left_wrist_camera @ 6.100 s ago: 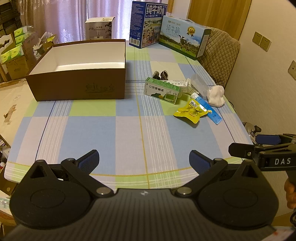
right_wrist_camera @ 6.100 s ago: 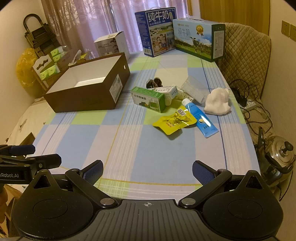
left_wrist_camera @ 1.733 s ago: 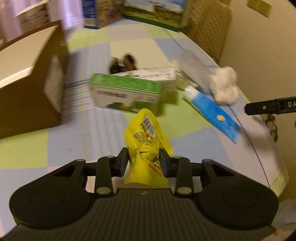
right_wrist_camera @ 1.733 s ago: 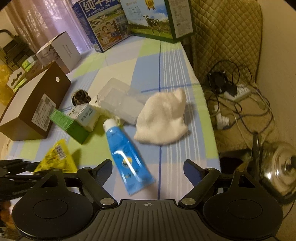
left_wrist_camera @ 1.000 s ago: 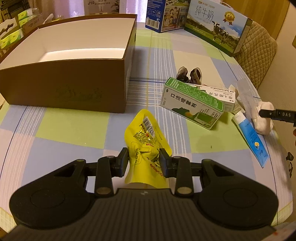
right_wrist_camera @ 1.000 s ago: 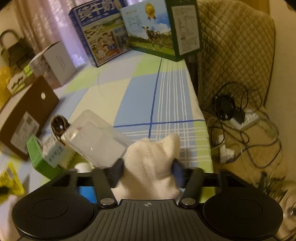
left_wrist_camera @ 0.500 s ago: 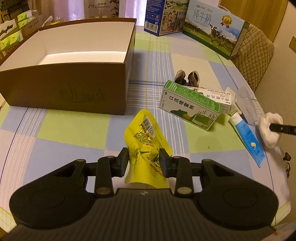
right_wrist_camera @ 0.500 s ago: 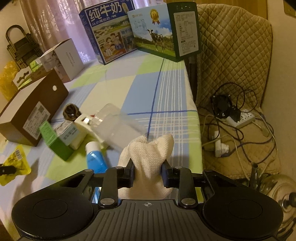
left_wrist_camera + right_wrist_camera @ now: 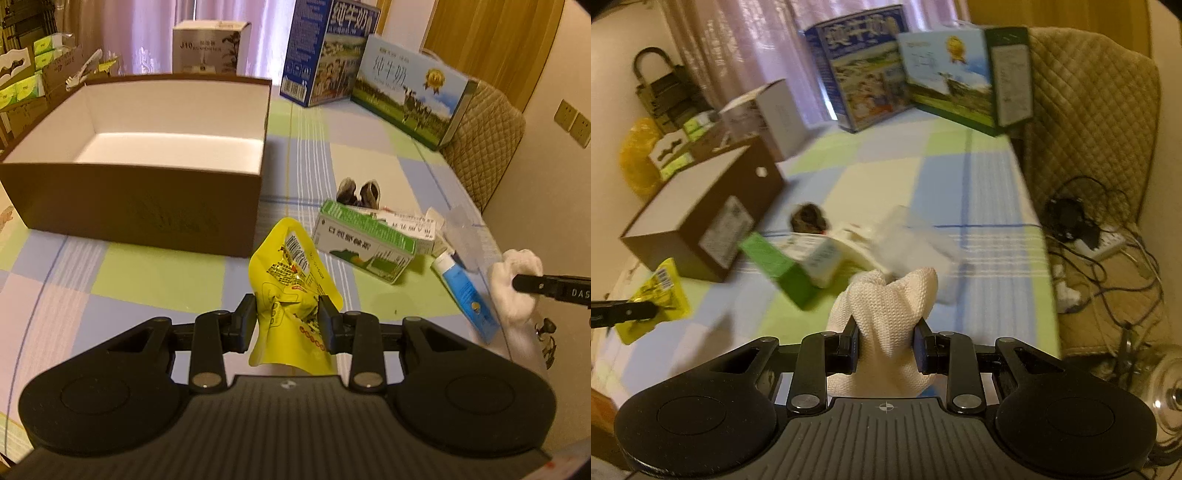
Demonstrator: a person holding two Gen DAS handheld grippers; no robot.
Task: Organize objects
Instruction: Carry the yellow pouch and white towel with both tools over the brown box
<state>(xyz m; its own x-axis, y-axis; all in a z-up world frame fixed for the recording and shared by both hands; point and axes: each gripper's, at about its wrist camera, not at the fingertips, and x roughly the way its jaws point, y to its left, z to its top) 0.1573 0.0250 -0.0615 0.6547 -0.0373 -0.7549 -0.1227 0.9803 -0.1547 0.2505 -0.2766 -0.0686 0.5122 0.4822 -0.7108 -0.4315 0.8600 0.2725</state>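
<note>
My left gripper (image 9: 286,319) is shut on a yellow snack pouch (image 9: 290,273), held above the checked tablecloth in front of the open brown box (image 9: 147,218). The box's white inside is bare. My right gripper (image 9: 886,345) is shut on a white knitted cloth (image 9: 886,314) and lifted off the table. In the left wrist view the cloth (image 9: 517,284) hangs at the far right. A green carton (image 9: 364,245), a white carton (image 9: 406,225), a blue tube (image 9: 465,291), a clear plastic case (image 9: 461,236) and a small dark object (image 9: 358,190) lie on the table.
Two milk cartons (image 9: 328,51) (image 9: 410,88) and a white product box (image 9: 210,46) stand at the table's far end. A quilted chair (image 9: 1082,122) sits past the right edge, with cables and a power strip (image 9: 1100,243) on the floor and a metal pot (image 9: 1167,387) lower right.
The left gripper has carried the pouch nearer to the brown box. The right gripper, shut on the white cloth, has lifted it and swung left; its view is motion-blurred.
</note>
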